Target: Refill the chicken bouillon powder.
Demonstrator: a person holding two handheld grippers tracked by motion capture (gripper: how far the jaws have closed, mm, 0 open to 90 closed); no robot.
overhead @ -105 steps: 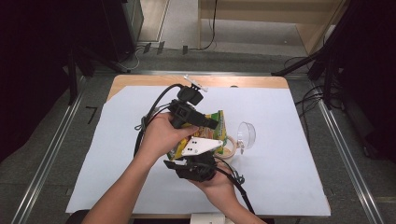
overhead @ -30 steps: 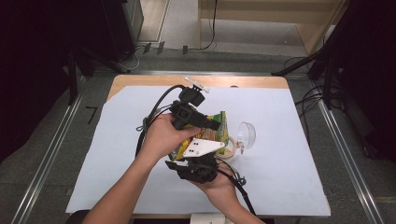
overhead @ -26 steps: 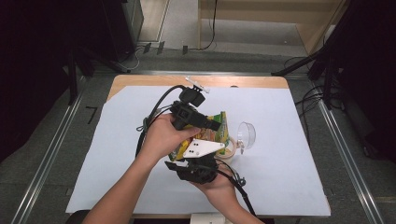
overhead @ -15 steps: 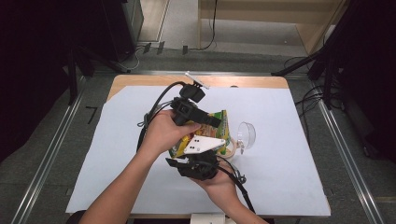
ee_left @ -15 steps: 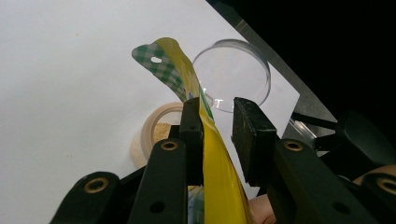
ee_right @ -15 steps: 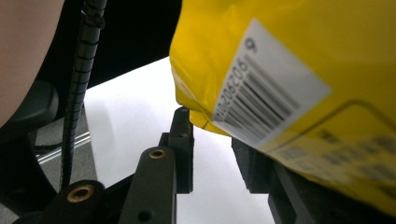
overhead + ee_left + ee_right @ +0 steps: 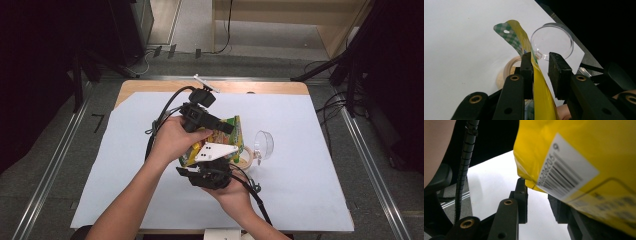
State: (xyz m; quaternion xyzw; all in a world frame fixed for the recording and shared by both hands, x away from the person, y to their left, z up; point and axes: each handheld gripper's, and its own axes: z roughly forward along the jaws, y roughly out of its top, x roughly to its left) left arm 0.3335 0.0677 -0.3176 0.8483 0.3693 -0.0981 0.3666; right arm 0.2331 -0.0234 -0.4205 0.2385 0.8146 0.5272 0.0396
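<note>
Yellow plastic snack bag (image 7: pixel 220 137) with a green-and-white checked top strip, held up off the white sheet covering the table (image 7: pixel 310 165), near the table's middle, between the two hands. In the left gripper view the bag (image 7: pixel 541 92) runs edge-on, glossy and creased, between the two black jaws; its top flap curls away to the upper left, and a small punched hang hole sits in the checked strip. The left gripper (image 7: pixel 540 66) stands partly open: the film lies against the left-hand pad, a clear gap shows to the other pad, so no clamp on it is visible. In the high view the left gripper (image 7: pixel 220 125) lies across the bag's top edge, hand wrapped round its body. In the right gripper view the bag's back face (image 7: pixel 584 165) is plain yellow with a white barcode label, numerals printed alongside and faint outlined text below; the bottom corner hangs just above the right gripper (image 7: pixel 537 195). Its jaws stand apart; the bag hides the right-hand pad, so whether that pad touches the bag I cannot tell. Beyond the bag, on the sheet: a clear round plastic lid-like dish (image 7: pixel 552 40) and a pale wooden ring (image 7: pixel 507 72), close together.
</note>
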